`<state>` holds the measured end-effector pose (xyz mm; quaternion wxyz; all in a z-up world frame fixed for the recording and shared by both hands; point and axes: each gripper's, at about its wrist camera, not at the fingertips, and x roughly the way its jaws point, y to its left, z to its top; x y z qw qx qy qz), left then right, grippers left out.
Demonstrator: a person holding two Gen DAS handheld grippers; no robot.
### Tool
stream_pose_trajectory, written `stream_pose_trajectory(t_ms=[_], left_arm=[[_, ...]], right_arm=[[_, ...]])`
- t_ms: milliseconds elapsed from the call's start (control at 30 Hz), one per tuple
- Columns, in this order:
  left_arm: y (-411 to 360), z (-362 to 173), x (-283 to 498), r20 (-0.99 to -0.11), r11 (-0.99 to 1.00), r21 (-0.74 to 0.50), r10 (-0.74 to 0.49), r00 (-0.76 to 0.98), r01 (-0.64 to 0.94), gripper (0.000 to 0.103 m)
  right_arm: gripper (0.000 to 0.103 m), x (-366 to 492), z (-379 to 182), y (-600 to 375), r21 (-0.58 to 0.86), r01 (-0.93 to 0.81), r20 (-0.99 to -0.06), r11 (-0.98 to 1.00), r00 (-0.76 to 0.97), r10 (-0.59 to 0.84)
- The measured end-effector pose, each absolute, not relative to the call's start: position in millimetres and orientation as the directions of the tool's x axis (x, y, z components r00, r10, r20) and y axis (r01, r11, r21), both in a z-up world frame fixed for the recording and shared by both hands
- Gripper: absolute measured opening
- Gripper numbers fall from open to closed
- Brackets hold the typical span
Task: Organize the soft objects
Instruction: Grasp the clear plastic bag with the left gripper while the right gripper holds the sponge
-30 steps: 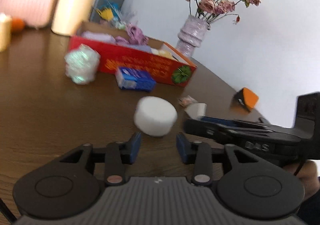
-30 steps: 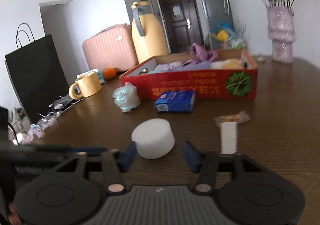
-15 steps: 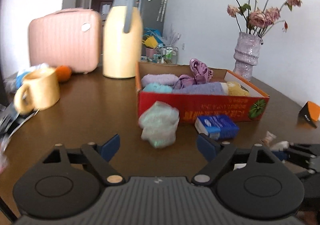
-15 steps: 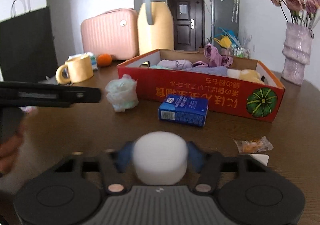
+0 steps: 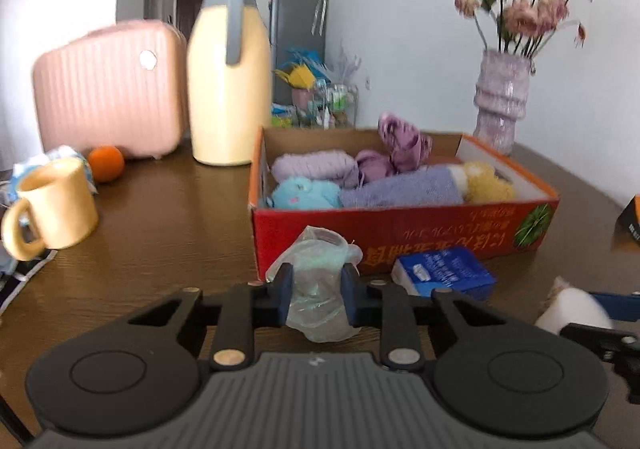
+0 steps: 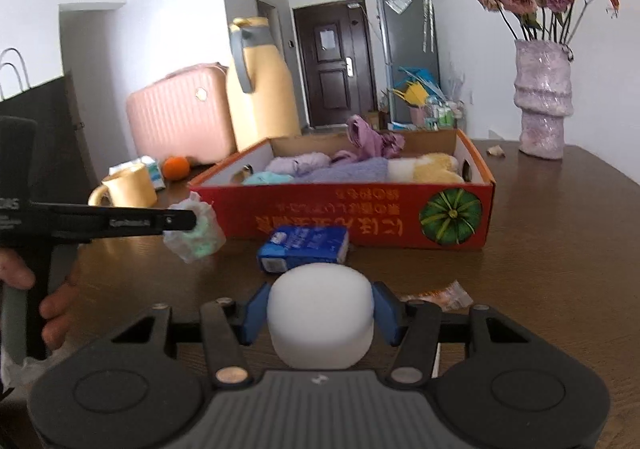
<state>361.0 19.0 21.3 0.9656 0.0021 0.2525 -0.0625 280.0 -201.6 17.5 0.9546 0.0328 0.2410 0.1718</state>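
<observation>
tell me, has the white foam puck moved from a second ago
Yes. The white foam puck, earlier on the table short of the blue pack, now sits clamped in the right tool, overlapping that pack.

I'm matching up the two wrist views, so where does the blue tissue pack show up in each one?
Left wrist: blue tissue pack lies right of centre, before the red box, right of the left gripper.
Right wrist: it lies at centre, just beyond the white sponge.
Shared landmark: the box's pumpkin picture.
</observation>
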Motion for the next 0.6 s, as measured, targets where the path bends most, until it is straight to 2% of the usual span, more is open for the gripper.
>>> stream_pose_trajectory(t_ms=[233, 600], left_arm=[[29, 58, 269, -0.401, 0.985, -0.130, -0.159, 0.902, 0.115, 0.026], [19, 84, 177, -0.318, 0.975, -0.142, -0.206, 0.925, 0.169, 0.026]], right_arm=[[0.054, 239, 39, -202, 0.140, -0.344, -0.380, 0.928, 0.847, 0.372], [0.054, 157, 63, -213, 0.137, -0.346, -0.294, 0.928, 0.881, 0.371]])
